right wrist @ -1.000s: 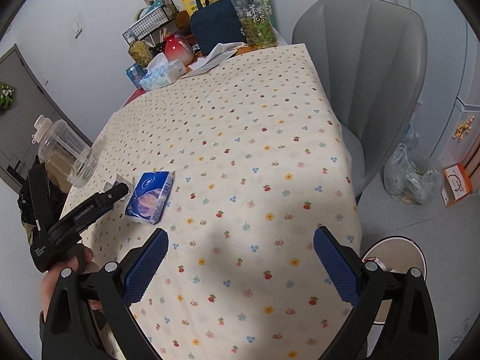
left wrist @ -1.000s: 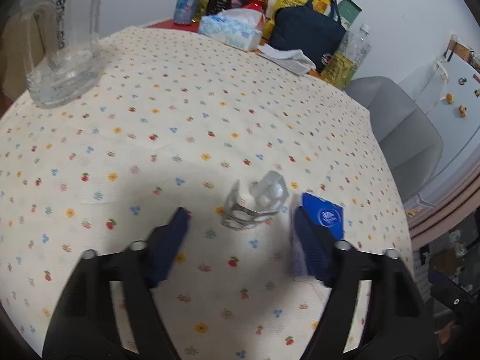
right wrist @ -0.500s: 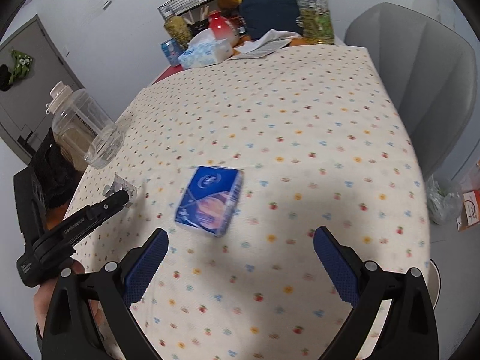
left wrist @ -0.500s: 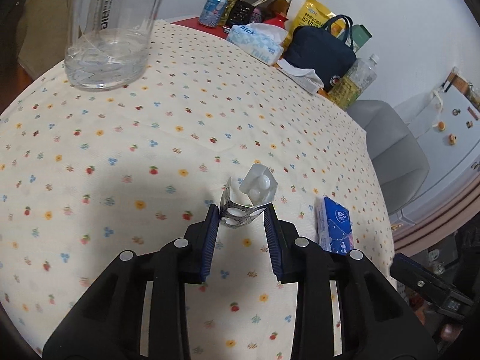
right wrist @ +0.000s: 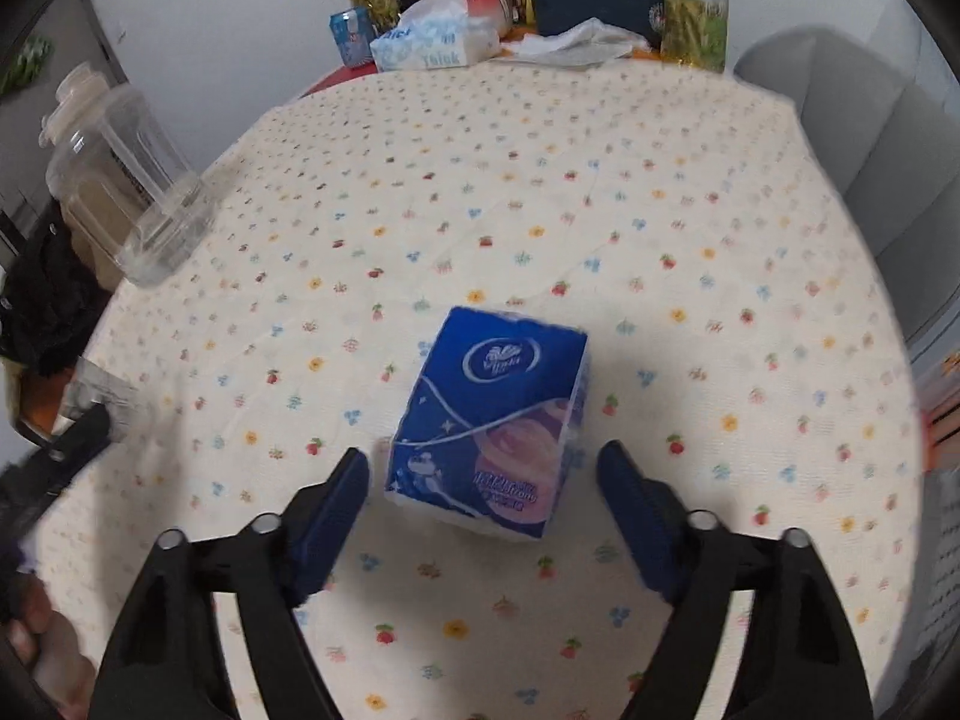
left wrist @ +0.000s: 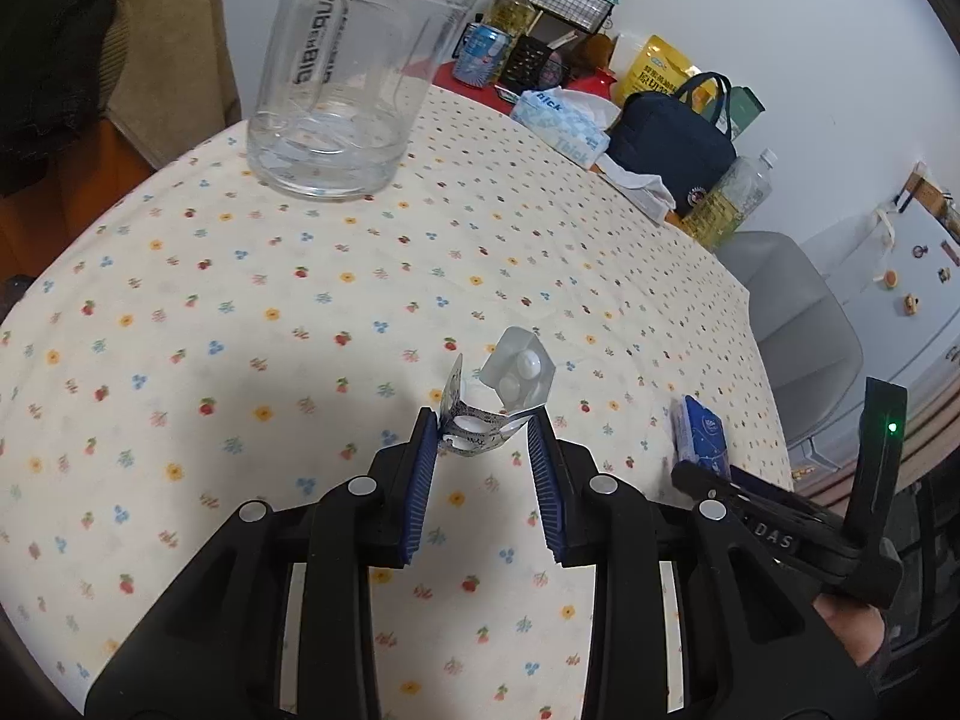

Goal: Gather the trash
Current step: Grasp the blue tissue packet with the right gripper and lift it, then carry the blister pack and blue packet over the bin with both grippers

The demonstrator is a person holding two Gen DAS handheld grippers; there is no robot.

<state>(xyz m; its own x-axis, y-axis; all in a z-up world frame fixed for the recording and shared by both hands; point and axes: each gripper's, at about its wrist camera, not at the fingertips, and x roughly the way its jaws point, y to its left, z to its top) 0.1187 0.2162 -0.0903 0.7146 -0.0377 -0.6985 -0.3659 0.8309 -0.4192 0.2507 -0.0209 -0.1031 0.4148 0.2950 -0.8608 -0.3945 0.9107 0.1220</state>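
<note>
Crumpled foil blister pack [left wrist: 501, 405], boxy tissue packet [right wrist: 489, 426]

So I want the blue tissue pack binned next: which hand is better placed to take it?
Right. The right gripper already straddles the blue tissue pack, jaws closing. The left gripper is shut on the crumpled blister pack.

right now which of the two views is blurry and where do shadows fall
Right wrist view: motion blur smears the tissue pack and tablecloth print, with a soft shadow around the closing right gripper. Left wrist view: sharp; the blister pack is crisp in the left gripper, a grey shadow spreading leftwards; fisheye bends the table edge.
</note>
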